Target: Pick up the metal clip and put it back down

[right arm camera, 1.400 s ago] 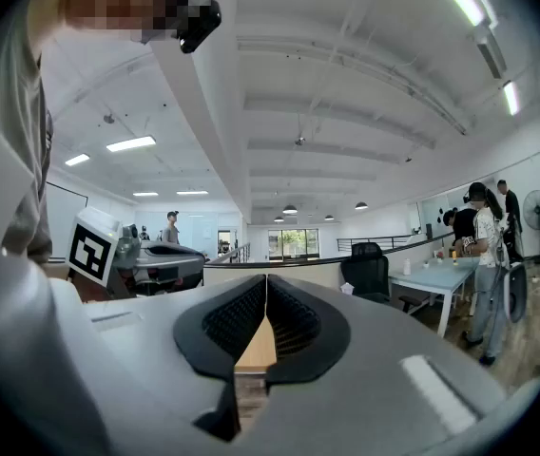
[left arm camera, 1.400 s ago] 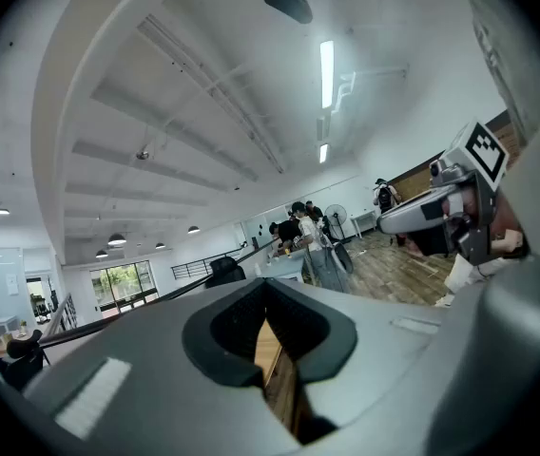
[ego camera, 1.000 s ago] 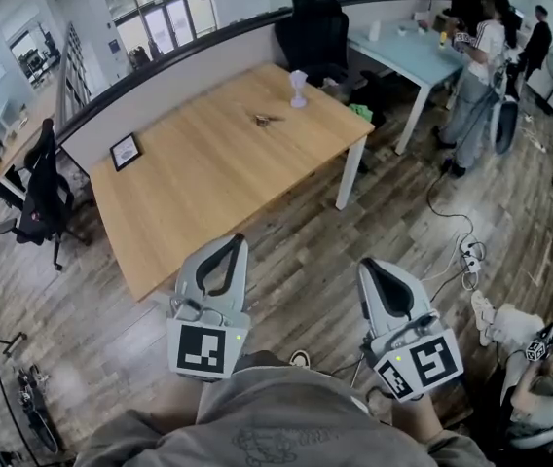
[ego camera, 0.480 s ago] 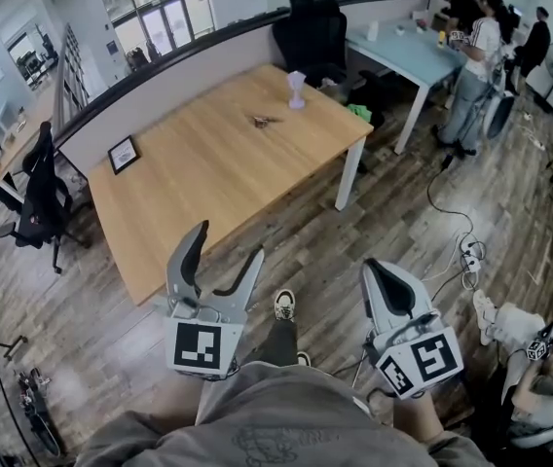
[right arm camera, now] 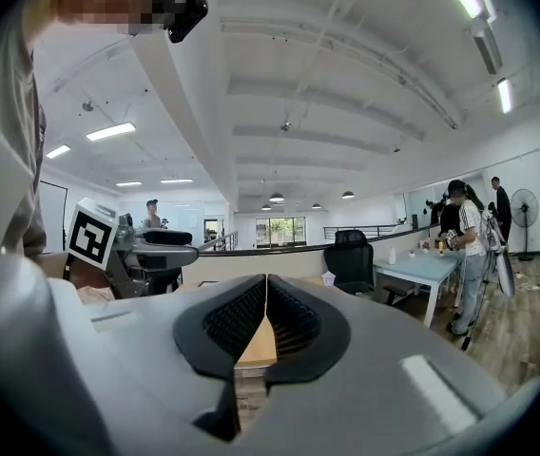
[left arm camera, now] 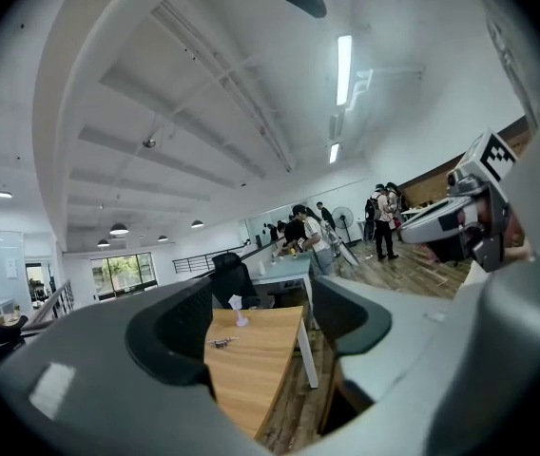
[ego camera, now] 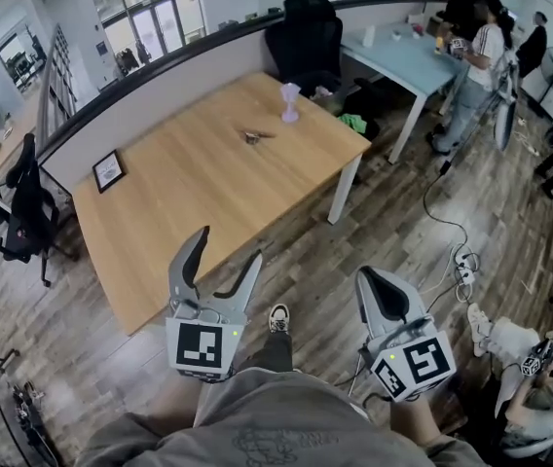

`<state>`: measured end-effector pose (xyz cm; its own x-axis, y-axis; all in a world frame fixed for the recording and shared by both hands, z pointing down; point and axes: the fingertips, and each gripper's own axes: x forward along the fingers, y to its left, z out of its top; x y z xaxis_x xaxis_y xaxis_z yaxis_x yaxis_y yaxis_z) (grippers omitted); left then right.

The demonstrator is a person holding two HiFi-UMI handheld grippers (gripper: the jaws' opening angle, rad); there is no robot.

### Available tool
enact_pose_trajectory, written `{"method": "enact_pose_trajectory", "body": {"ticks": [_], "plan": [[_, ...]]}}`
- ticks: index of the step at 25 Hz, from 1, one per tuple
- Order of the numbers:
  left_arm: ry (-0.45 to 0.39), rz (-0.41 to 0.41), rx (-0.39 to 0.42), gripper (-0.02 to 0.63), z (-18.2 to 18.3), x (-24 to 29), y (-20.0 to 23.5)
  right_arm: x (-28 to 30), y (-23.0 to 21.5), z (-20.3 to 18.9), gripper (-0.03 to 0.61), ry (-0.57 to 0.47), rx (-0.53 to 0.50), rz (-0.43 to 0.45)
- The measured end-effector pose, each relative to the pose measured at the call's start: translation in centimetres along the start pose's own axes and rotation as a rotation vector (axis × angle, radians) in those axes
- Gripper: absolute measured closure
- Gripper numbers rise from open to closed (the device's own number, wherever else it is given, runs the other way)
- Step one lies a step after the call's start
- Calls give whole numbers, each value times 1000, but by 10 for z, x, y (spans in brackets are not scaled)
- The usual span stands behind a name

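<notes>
The metal clip [ego camera: 254, 136] is a small dark piece lying on the far part of the wooden table [ego camera: 189, 193], near a little white vase [ego camera: 288, 102]. Both grippers hang over the floor in front of the table, far from the clip. My left gripper [ego camera: 226, 251] is open, with nothing between its jaws. In the left gripper view the clip [left arm camera: 221, 343] shows small between the spread jaws of the left gripper [left arm camera: 251, 323]. My right gripper [ego camera: 374, 288] is shut and empty; in its own view the right gripper [right arm camera: 266, 304] has its pads pressed together.
A framed picture [ego camera: 108, 171] stands on the table's left part. A black office chair [ego camera: 301, 42] stands behind the table and another [ego camera: 23, 207] at its left. A blue-topped desk [ego camera: 403, 56] and several people are at the back right. A cable and power strip [ego camera: 463, 272] lie on the wood floor.
My left gripper has gone from shut to wide open. The person has stepped forward, a shoe now shows between the grippers, and the table sits a little nearer. The right gripper stays shut.
</notes>
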<state>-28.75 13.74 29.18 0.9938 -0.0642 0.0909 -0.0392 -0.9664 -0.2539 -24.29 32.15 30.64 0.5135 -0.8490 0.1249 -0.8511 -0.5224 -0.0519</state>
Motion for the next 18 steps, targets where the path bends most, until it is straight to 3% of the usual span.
{"method": "enact_pose_trajectory", "body": {"ticks": [6,18], "plan": [[12,-22,-38,298,-12,74,34,73,-37,5,565,43,-15,-19],[33,-23,-17,299,-36,189,122,215,-70,29,565,84,-30,5]]}}
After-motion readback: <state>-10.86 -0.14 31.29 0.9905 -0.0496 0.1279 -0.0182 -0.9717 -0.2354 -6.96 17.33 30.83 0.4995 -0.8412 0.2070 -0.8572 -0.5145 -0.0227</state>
